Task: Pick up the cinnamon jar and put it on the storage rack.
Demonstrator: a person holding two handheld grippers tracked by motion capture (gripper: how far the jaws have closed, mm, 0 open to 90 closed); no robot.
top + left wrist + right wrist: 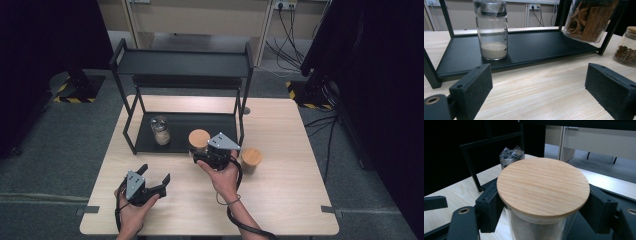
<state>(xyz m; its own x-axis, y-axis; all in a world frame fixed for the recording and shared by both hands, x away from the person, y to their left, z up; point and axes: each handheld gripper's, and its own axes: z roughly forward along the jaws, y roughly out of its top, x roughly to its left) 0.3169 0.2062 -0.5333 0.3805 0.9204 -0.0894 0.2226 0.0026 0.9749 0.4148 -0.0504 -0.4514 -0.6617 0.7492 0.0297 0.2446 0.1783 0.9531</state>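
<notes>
There are three jars. The right gripper (204, 156) squeezes the cinnamon jar (199, 141) under its wooden lid, at the front edge of the black rack (182, 132). The left gripper (152, 177) is wide open and holds nothing. The powder jar (491, 30) has its top cut off in the left gripper view. That view shows star anise inside the third jar (627, 47)

Bare surface (280, 200) lies open across the lower right and left of the high view, while the black rack (180, 65), its posts, the powder jar (160, 131) on its lower shelf and the wood-lidded jar (251, 159) block the centre.
</notes>
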